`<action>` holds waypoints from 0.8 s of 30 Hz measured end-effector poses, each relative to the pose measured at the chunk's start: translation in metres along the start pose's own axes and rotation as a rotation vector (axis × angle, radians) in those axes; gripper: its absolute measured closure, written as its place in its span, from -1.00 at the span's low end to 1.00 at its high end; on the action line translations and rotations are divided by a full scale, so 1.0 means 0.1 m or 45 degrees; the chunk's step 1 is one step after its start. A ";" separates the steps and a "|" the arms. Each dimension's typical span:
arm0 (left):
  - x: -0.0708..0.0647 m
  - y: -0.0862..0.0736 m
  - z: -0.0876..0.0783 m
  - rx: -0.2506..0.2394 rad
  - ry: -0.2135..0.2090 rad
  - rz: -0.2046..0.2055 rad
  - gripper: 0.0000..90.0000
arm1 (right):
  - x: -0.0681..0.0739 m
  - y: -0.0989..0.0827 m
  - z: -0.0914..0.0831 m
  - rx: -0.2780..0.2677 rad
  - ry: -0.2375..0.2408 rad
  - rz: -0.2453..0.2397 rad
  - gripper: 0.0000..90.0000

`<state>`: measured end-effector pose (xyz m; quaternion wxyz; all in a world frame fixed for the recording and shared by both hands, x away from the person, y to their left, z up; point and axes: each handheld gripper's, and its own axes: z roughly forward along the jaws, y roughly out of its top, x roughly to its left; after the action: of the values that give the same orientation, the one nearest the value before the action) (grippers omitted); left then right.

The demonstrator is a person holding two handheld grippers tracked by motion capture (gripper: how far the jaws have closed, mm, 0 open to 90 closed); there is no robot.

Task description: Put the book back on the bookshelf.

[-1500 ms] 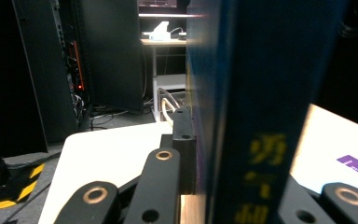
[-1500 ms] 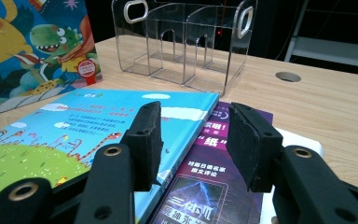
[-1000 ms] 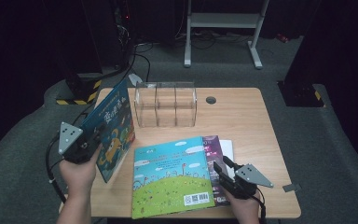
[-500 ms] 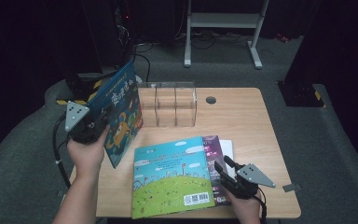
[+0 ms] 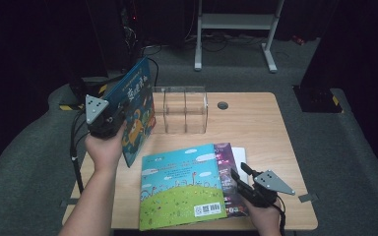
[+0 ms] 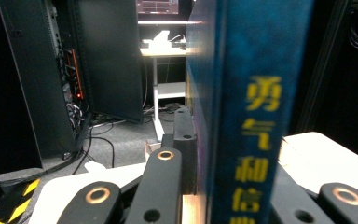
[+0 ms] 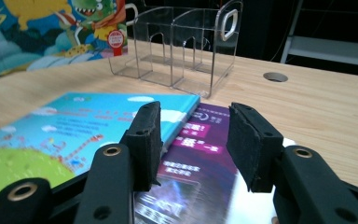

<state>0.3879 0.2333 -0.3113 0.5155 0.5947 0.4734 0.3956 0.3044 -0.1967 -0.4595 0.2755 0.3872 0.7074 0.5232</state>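
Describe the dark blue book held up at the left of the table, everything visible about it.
The dark blue book is a thin picture book with a glossy cover showing cartoon figures and a round red sticker. Yellow characters run down its spine, seen in the left gripper view. It is lifted off the wooden table, standing nearly upright and leaning slightly, just left of the clear plastic organizer. The left claw is shut on its edge; nothing else touches it.

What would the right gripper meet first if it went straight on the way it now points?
Probably the purple book lying just under and ahead of the right gripper; passing above it, the clear organizer comes next. Depth is unclear.
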 end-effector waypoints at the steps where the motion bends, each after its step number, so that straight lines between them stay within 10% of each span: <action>1: -0.01 -0.01 0.04 0.012 0.013 -0.012 0.85 | -0.06 -0.02 -0.03 0.009 -0.018 -0.011 0.21; 24: -0.02 -0.01 0.37 0.003 0.075 -0.026 0.85 | -0.21 -0.15 -0.15 -0.006 -0.048 0.036 0.23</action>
<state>0.4229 0.2222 -0.3177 0.5046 0.5786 0.4948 0.4072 0.3001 -0.2250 -0.4697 0.2823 0.4065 0.6952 0.5214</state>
